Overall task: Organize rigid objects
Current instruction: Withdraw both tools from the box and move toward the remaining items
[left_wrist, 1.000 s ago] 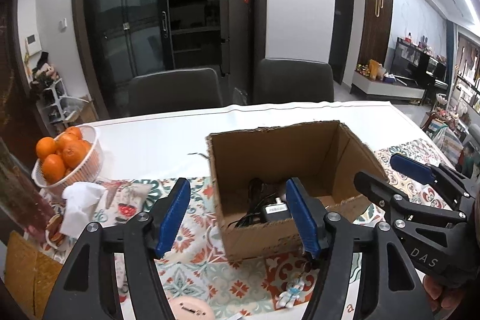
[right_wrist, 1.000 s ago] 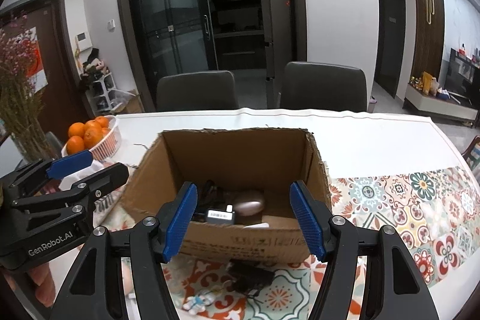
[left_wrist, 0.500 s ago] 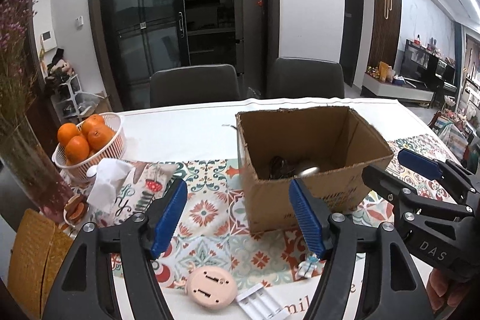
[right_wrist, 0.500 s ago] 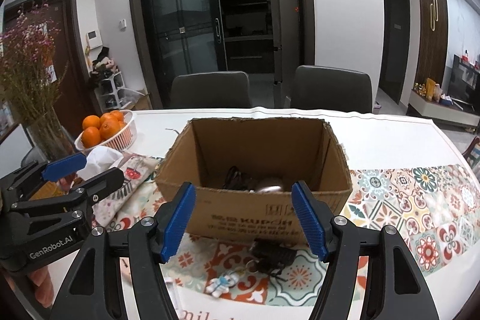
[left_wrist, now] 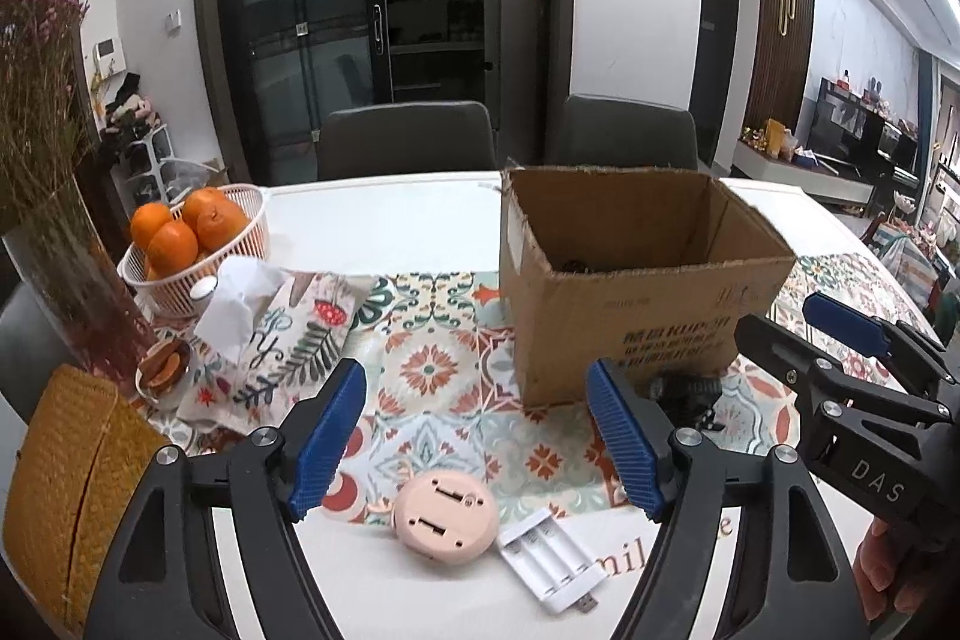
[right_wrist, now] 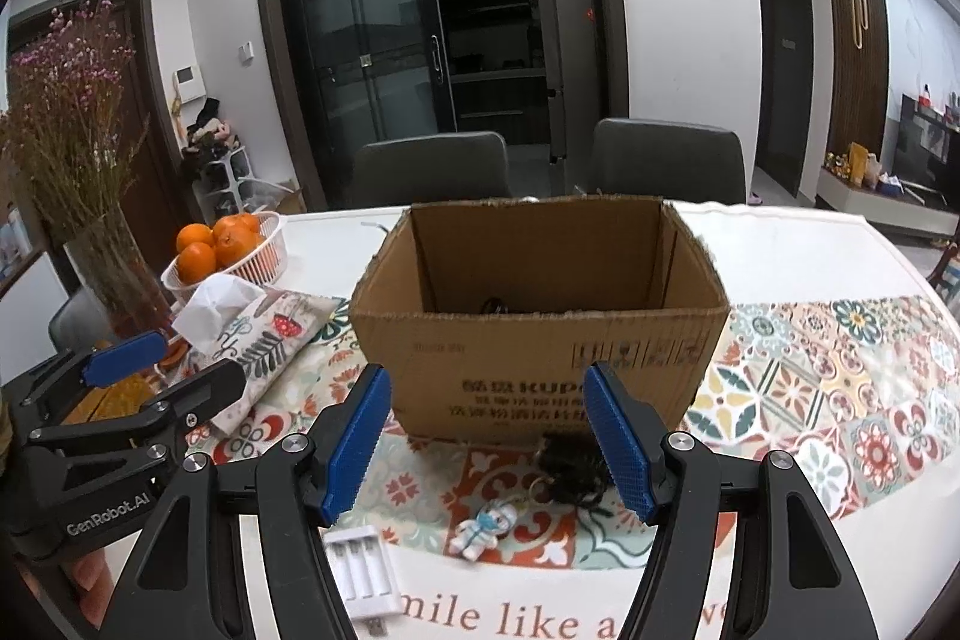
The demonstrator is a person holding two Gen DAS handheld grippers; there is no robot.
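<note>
An open cardboard box point(left_wrist: 636, 322) point(right_wrist: 540, 364) stands on the patterned runner; a bit of dark cable shows inside. In front of it lie a pink round device point(left_wrist: 445, 515), a white battery charger point(left_wrist: 549, 550) point(right_wrist: 363, 571), a dark tangled bundle point(right_wrist: 570, 466) point(left_wrist: 684, 394) and a small white-blue figure keychain point(right_wrist: 483, 523). My left gripper point(left_wrist: 474, 445) is open and empty above the pink device. My right gripper point(right_wrist: 489, 445) is open and empty above the keychain and bundle, in front of the box.
A white basket of oranges point(left_wrist: 192, 244) point(right_wrist: 228, 250), a tissue pouch point(left_wrist: 264, 340), a glass vase with dried flowers point(left_wrist: 54, 232) and a woven yellow mat point(left_wrist: 72, 484) stand at the left. Two grey chairs point(left_wrist: 408, 139) are behind the table.
Both grippers have pulled back and down from over the box toward the table's front edge. The box interior is less visible; the pink device, charger and keychain have come into view.
</note>
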